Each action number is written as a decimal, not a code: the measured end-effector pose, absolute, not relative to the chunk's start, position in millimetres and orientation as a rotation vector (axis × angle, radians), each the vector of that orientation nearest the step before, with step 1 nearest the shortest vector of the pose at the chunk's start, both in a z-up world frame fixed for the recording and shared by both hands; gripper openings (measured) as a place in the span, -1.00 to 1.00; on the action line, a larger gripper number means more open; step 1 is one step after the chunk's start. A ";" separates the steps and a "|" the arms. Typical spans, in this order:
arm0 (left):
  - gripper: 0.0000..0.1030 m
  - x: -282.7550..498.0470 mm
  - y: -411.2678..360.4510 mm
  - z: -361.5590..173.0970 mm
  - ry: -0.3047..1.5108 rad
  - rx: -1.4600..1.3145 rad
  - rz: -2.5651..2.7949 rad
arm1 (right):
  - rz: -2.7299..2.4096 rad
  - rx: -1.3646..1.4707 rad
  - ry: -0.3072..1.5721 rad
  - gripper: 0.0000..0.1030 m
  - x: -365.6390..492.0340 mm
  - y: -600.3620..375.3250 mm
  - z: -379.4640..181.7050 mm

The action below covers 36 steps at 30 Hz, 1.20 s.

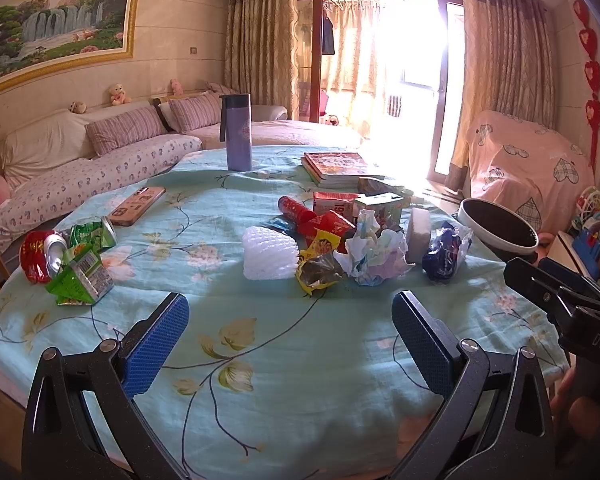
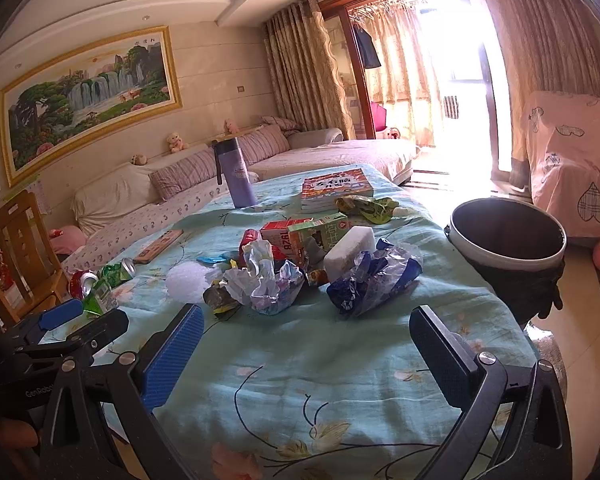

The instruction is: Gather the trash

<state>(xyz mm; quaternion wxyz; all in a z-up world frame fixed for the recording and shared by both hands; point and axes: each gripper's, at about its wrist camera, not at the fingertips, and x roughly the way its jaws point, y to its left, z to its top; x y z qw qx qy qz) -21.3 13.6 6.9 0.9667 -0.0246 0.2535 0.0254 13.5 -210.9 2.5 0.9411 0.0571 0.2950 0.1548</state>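
Observation:
Trash lies on a table with a light green floral cloth [image 1: 284, 360]. A pile sits mid-table: white foam net [image 1: 269, 254], yellow wrapper [image 1: 318, 268], crumpled paper [image 1: 374, 254] [image 2: 260, 276], blue plastic wrapper [image 1: 446, 254] [image 2: 374, 280], white foam block [image 2: 350, 250], red and green cartons [image 2: 300, 236]. Crushed cans and a green carton [image 1: 80, 276] lie at the left edge. A black bin [image 1: 498, 230] [image 2: 508, 240] stands off the table's right side. My left gripper [image 1: 290, 332] is open and empty, short of the pile. My right gripper [image 2: 306, 344] is open and empty, near the blue wrapper.
A purple bottle [image 1: 238, 132], a stack of books [image 1: 336, 166] and a phone [image 1: 138, 206] sit on the far half of the table. A wooden chair [image 2: 24, 256] stands left. Sofas lie behind, and a covered chair [image 2: 572, 176] stands right.

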 end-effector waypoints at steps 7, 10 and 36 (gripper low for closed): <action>1.00 -21.0 15.3 5.1 0.516 -0.055 0.050 | 0.322 0.110 0.600 1.00 13.1 -208.0 2.2; 1.00 -19.7 16.0 4.4 0.518 -0.053 0.050 | 0.329 0.111 0.606 1.00 14.6 -206.5 0.9; 0.87 68.5 53.4 -19.4 0.654 -0.105 0.057 | 0.402 0.139 0.747 0.54 73.2 -178.2 -23.5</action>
